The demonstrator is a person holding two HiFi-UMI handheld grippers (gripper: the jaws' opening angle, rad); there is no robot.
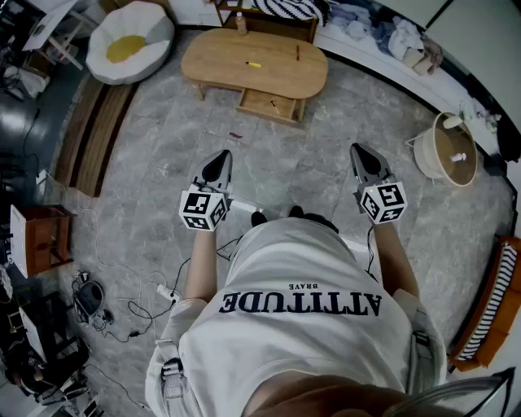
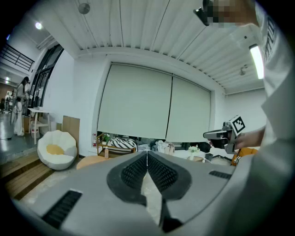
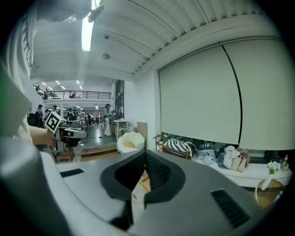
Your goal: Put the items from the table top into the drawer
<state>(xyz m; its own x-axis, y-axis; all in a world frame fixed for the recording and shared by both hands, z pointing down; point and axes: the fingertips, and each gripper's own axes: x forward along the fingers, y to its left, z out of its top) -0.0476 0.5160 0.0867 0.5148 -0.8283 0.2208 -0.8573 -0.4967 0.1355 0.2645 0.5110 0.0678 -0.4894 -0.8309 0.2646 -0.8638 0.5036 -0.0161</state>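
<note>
An oval wooden coffee table (image 1: 220, 57) stands far ahead of me on the grey stone floor. On its top lie a small yellow item (image 1: 254, 64) and a thin dark stick (image 1: 297, 52); a small bottle (image 1: 241, 23) stands at its back edge. Its drawer (image 1: 262, 106) is pulled out toward me, with a small thing inside. My left gripper (image 1: 221, 156) and right gripper (image 1: 359, 151) are held at waist height, well short of the table. Both are shut with nothing in them. The pads meet in the left gripper view (image 2: 147, 156) and the right gripper view (image 3: 145, 156).
A white round chair with a yellow cushion (image 1: 130, 39) sits left of the table, beside a wooden step (image 1: 94, 134). A woven basket (image 1: 449, 151) stands at the right. A small red scrap (image 1: 235, 135) lies on the floor before the drawer. Cables (image 1: 122, 301) trail at lower left.
</note>
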